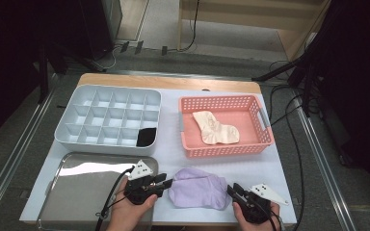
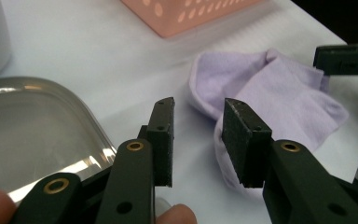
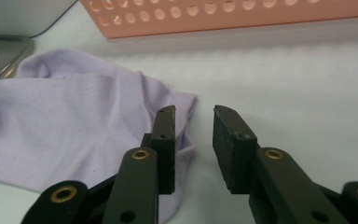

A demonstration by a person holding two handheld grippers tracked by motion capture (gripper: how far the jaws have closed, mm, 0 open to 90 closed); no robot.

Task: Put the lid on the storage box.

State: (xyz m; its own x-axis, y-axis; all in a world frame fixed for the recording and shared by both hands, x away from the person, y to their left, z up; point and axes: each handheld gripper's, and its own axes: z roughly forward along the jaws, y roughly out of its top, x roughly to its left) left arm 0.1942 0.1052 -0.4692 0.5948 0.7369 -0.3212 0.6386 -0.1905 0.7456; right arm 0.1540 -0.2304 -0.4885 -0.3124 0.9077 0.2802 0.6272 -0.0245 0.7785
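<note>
Sock (image 1: 197, 188), lilac, soft, seemingly crumpled knit.

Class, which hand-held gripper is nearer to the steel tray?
Left. The left hand-held gripper hovers at the steel tray's right edge; the right hand-held gripper sits beyond the lilac sock.

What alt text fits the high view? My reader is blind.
A lilac sock lies crumpled on a white table between the open left tongs and right tongs. Behind stand a pink basket, a grey divided box and a metal tray.
</note>
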